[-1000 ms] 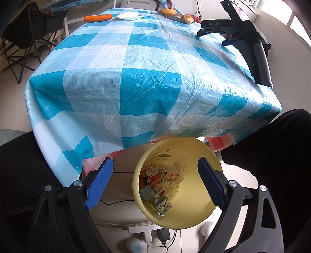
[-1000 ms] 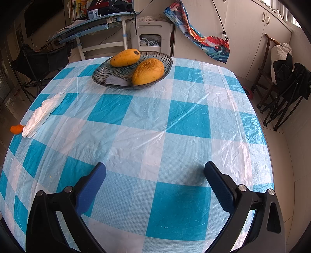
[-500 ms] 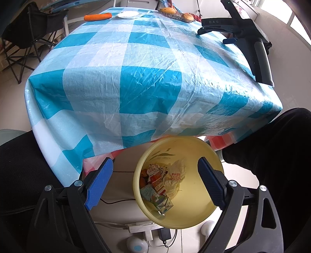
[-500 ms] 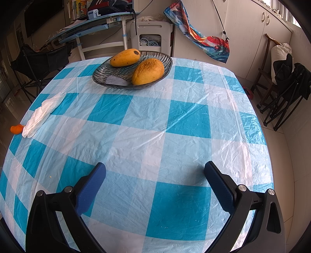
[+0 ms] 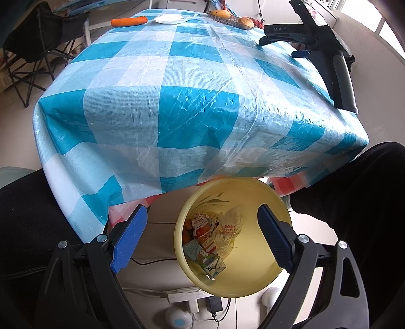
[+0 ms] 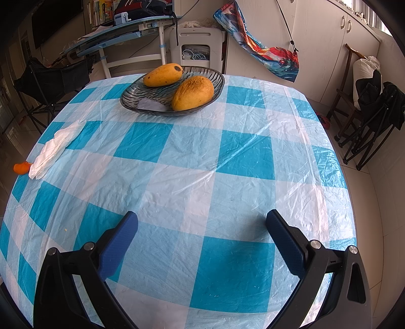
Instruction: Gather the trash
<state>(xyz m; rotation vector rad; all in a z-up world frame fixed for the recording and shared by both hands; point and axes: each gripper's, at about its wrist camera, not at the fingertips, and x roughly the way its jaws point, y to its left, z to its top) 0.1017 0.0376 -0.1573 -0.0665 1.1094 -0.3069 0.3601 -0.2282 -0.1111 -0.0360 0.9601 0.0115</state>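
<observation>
Checked tablecloth (image 6: 202, 177) looks nearly cleared; both tongs apart & empty, left gripper (image 5: 202, 240) over yellow bin (image 5: 253, 283), so send right gripper (image 6: 202, 235) to white wrapper (image 6: 54, 149), bowl's left, pinching low.

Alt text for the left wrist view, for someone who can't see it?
The open left tongs hang above a yellow bin of cartons and wrappers, just below the edge of a table in a blue checked cloth. The right tongs rest at its far right; a carrot lies far back.
</observation>
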